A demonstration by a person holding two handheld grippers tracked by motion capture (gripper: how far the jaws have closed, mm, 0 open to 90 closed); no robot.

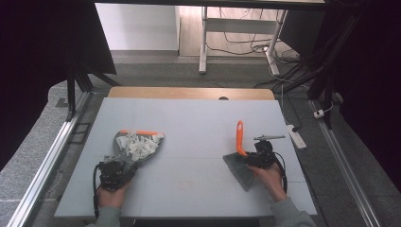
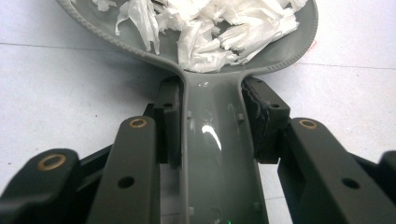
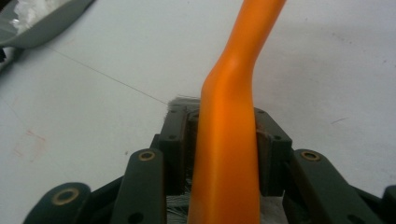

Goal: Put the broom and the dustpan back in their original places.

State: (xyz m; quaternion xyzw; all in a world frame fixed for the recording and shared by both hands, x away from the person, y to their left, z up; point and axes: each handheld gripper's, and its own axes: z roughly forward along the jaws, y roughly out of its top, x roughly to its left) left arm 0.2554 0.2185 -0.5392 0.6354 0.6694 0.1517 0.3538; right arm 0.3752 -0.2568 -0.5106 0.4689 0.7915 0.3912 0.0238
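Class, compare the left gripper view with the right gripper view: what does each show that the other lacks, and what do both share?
Left gripper view alone: the left gripper clamped on the grey dustpan's handle, with white paper scraps heaped in the pan.

Right gripper view alone: the right gripper with the brush's orange handle between its jaws, and grey bristles beyond.

Both share the pale table and part of the dustpan, seen at the top left corner of the right gripper view.

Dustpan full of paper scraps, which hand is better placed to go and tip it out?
Left: its jaws clamp the dustpan handle. The right gripper has the brush handle between its jaws.
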